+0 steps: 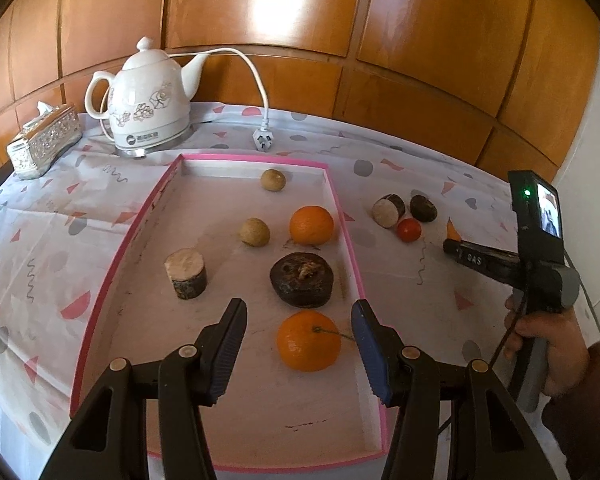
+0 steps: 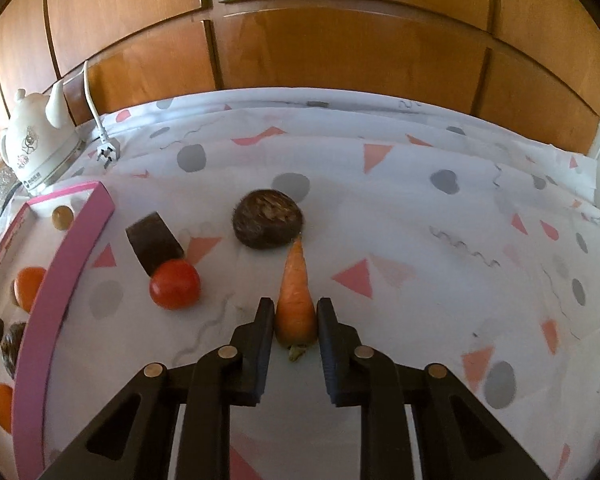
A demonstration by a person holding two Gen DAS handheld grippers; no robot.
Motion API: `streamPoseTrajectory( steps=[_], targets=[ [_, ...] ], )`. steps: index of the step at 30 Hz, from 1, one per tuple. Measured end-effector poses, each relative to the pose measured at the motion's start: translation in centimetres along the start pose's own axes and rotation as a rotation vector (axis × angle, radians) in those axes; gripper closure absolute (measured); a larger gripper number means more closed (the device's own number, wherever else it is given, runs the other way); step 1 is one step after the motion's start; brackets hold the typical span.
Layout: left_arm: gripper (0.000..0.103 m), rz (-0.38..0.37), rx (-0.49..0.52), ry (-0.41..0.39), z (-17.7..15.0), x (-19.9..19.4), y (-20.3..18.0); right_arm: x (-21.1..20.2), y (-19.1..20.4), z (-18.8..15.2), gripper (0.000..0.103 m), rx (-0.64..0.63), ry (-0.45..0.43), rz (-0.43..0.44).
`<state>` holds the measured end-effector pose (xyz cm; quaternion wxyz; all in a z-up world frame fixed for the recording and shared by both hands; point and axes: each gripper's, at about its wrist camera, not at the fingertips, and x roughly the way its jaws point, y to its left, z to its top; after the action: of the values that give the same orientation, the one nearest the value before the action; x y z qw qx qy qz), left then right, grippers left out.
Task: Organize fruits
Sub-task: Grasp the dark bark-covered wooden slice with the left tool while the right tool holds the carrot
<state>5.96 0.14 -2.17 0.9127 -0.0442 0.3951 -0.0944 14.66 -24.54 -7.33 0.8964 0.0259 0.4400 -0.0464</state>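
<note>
A pink-rimmed tray [image 1: 342,216] holds two oranges [image 1: 308,341] [image 1: 311,225], a dark round fruit [image 1: 302,279], a cut stub [image 1: 186,269] and two small tan fruits [image 1: 254,232]. My left gripper [image 1: 298,316] is open just above the near orange, one finger on each side. My right gripper [image 2: 296,312] is shut on a small carrot [image 2: 296,300], tip pointing away, low over the cloth. Beside it on the cloth lie a tomato [image 2: 175,284], a dark cut stub [image 2: 154,246] and a dark round fruit [image 2: 268,218]. The right gripper also shows in the left wrist view [image 1: 454,246].
A white kettle [image 1: 148,100] with a loose cord and plug [image 1: 262,138] and a tissue box [image 1: 44,140] stand at the back left. A patterned cloth [image 2: 420,240] covers the table, with wooden panels behind. The tray's pink rim [image 2: 60,264] is left of the right gripper.
</note>
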Motion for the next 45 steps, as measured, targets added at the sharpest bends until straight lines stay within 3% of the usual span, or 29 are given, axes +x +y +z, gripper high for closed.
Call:
streamPoseTrajectory(
  steps=[9, 16, 25, 34, 37, 45],
  targets=[
    [0.048, -0.05, 0.025, 0.012, 1.9, 0.7, -2.3, -1.7, -2.1, -1.9, 0.081, -0.018, -0.006, -0.073],
    [0.049, -0.098, 0.02, 0.037, 3.8, 2.4, -3.9, -2.0, -4.1, -2.5, 0.081, 0.052, -0.003, -0.012],
    [0.063, -0.155, 0.015, 0.094, 4.9, 5.7, -7.4, -1.9, -4.1, -2.5, 0.081, 0.061, -0.011, 0.001],
    [0.063, -0.123, -0.028, 0.123, 6.8, 9.8, -9.2, -2.0, -4.2, -2.7, 0.081, 0.067, -0.016, 0.01],
    [0.055, -0.112, -0.05, 0.121, 7.8, 11.0, -9.1, -1.9, -4.3, -2.7, 0.081, 0.07, -0.02, 0.016],
    [0.055, -0.084, -0.062, 0.144, 9.2, 14.8, -9.7, -1.9, -4.7, -2.8, 0.081, 0.085, -0.027, 0.039]
  ],
)
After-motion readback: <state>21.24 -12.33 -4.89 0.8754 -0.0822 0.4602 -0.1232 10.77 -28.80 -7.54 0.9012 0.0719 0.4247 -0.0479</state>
